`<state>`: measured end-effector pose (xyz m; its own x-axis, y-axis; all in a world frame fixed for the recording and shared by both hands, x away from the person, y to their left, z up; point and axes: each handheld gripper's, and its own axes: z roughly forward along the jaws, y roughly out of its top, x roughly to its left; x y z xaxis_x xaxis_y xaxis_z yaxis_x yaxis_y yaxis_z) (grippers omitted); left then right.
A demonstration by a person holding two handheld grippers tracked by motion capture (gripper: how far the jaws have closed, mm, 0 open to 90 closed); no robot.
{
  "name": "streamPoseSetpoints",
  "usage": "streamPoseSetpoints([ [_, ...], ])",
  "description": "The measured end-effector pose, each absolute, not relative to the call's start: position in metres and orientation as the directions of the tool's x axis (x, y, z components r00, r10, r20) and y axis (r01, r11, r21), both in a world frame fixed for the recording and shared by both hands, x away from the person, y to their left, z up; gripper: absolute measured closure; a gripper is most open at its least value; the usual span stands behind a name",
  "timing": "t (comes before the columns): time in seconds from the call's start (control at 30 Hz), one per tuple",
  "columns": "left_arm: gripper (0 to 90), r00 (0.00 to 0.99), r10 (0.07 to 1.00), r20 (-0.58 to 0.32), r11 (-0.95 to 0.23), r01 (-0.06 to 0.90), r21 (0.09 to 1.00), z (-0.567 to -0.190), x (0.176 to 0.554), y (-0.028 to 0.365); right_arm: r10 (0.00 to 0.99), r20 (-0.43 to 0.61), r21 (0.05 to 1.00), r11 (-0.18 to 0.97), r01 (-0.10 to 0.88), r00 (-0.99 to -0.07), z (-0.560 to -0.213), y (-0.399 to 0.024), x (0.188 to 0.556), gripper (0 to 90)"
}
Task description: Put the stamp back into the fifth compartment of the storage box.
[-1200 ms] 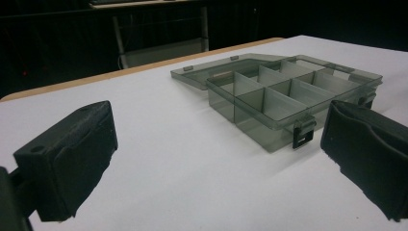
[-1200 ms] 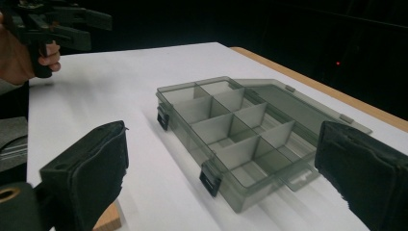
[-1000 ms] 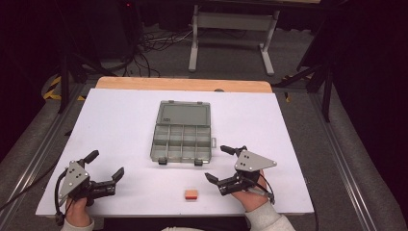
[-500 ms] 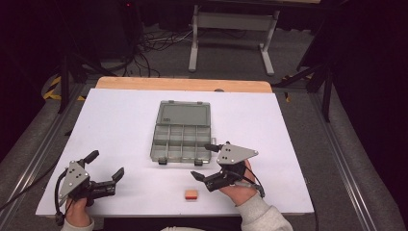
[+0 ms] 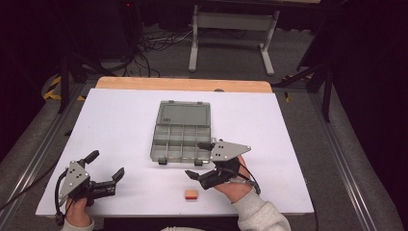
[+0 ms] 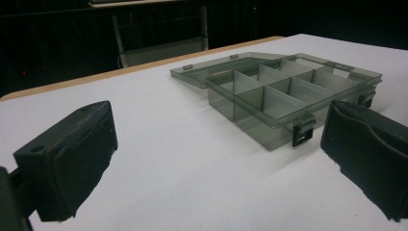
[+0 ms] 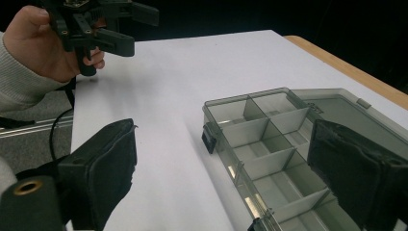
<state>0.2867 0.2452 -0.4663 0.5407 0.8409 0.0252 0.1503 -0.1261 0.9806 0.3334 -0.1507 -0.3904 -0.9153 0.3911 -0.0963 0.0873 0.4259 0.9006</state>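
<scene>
A clear grey compartment box (image 5: 179,142) lies in the middle of the white table with its lid (image 5: 185,114) folded flat on the far side; its compartments look empty. A small orange block (image 5: 191,194) rests near the front edge. My right gripper (image 5: 198,160) is open at the box's front right corner, just behind the block, with nothing between its jaws. In the right gripper view the box (image 7: 260,139) lies partly between those jaws. My left gripper (image 5: 105,164) is open at the front left, well clear of the box (image 6: 288,91).
The white sheet (image 5: 120,120) covers the table, with a wooden strip (image 5: 183,84) along the far edge. Metal rails run down both sides. Beyond the table a stand (image 5: 231,29) and cables lie on the dark floor. The left hand (image 7: 43,43) holds its gripper at the right gripper view's top left.
My right gripper has moved left, from the table's front right toward the box's front right corner. The left gripper, box and block have stayed in place.
</scene>
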Motion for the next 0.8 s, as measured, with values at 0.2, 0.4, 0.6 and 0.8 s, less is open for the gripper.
streamPoseSetpoints([
  [0.2,0.2,0.541,0.841,0.025,-0.125,0.15,0.981,-0.466,0.287,0.246,0.367,-0.094,0.886,0.455,0.09,-0.925,-0.39,-0.14,0.335,14.3],
  [0.4,0.2,0.541,0.841,0.026,-0.126,0.148,0.981,-0.466,0.287,0.245,0.345,-0.087,0.879,0.469,0.091,-0.935,-0.392,-0.132,0.337,14.6],
  [0.6,0.2,0.54,0.841,0.027,-0.128,0.151,0.98,-0.466,0.287,0.245,0.316,-0.092,0.86,0.503,0.084,-0.944,-0.393,-0.127,0.34,14.4],
  [0.8,0.2,0.538,0.843,0.025,-0.125,0.149,0.981,-0.466,0.287,0.246,0.286,-0.099,0.821,0.565,0.085,-0.953,-0.393,-0.124,0.341,16.3],
])
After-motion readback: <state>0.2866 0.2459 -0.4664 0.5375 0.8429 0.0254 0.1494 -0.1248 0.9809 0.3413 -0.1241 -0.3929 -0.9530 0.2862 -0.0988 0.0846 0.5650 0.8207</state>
